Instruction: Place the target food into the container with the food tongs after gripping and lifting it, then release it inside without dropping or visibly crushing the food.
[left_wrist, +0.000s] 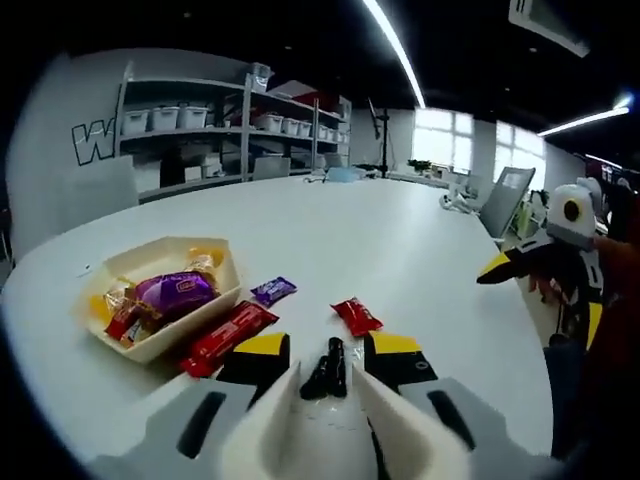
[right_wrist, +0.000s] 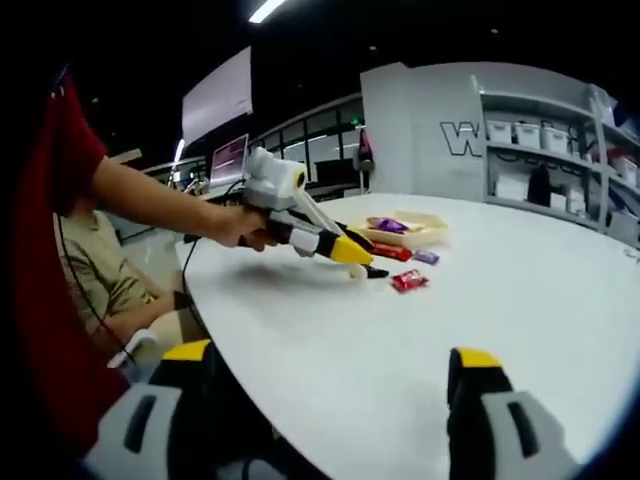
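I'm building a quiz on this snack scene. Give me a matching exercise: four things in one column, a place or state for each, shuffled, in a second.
Things:
1. purple packet
2. long red wrapper
3. small red candy
4. right tool

Places or states:
A. open, holding nothing
B. inside the cream tray
C. on the table, apart from the tray, right of the left tool
D. on the table against the tray's near side

Pairs: 1-B, 2-D, 3-C, 4-A
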